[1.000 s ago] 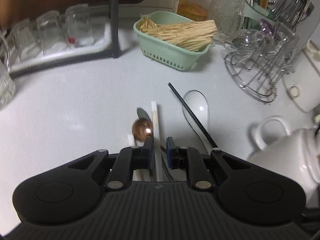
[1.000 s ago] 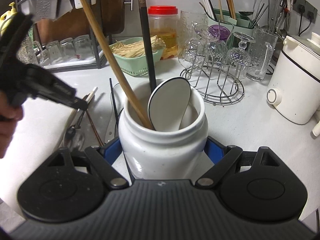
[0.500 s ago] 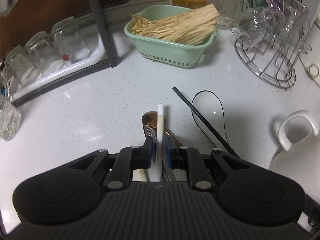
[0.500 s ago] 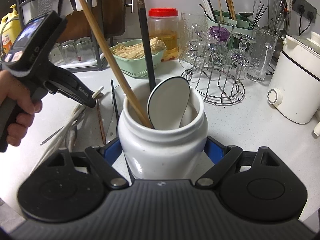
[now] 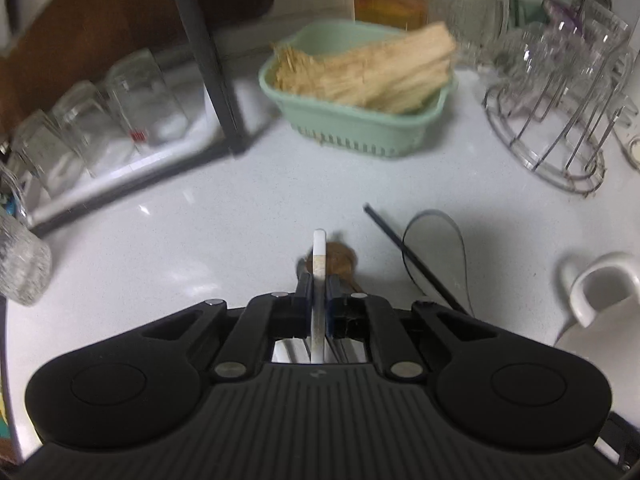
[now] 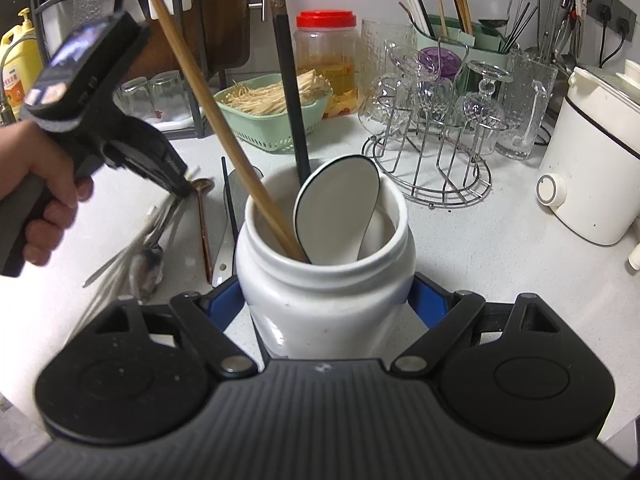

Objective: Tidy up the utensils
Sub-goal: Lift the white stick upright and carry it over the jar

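The left gripper (image 5: 319, 294) pinches a white chopstick (image 5: 319, 264) above the table (image 5: 200, 248). The right gripper (image 6: 326, 300) clasps the white jar (image 6: 324, 300) (spoon and sticks already inside). Next, I judge: swing the chopstick over the jar's mouth and release.

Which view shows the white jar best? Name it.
Right wrist view: the white jar sits centred in the right claw, with mouth, rim and the utensils inside all visible. The left wrist view catches only its handle and shoulder at the right edge.
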Action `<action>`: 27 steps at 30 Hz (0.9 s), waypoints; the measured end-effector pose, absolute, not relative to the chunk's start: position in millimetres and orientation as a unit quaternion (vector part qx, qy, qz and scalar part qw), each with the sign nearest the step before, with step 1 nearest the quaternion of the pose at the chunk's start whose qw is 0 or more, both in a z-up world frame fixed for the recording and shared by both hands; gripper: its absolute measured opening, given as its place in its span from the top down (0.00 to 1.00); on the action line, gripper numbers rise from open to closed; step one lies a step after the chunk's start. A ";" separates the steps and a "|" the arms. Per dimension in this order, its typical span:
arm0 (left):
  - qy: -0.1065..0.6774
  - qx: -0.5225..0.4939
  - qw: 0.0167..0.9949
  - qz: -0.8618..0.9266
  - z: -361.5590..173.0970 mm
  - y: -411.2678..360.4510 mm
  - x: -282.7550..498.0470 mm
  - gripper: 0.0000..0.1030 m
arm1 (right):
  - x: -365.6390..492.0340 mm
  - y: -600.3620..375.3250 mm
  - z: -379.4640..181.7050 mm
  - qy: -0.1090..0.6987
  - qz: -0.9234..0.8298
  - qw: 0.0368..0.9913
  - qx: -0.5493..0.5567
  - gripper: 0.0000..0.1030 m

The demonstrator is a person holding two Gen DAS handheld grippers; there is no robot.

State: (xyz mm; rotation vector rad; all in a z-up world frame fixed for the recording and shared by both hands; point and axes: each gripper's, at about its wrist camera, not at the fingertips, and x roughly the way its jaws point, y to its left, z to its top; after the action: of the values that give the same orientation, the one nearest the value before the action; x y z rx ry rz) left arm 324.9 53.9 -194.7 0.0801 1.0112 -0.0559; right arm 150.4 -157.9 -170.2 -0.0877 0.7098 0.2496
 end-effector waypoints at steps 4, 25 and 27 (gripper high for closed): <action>0.471 0.006 0.881 -0.037 -169.6 66.0 315.2 0.93 | 153.1 -156.4 -170.4 0.350 0.119 0.928 -0.044 0.13; 0.326 -0.167 0.926 -0.089 -71.7 99.8 188.9 0.93 | 167.9 -135.4 -165.8 0.374 0.118 0.918 -0.054 0.13; 0.316 -0.166 0.928 -0.106 -62.6 99.7 180.7 0.93 | 168.1 -134.2 -166.2 0.373 0.119 0.918 -0.055 0.13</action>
State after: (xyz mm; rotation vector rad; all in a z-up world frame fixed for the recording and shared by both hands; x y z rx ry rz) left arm 180.7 99.7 -62.6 -0.3394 0.6473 -0.2169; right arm 168.1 -134.2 -166.2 -0.1137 0.7678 0.2439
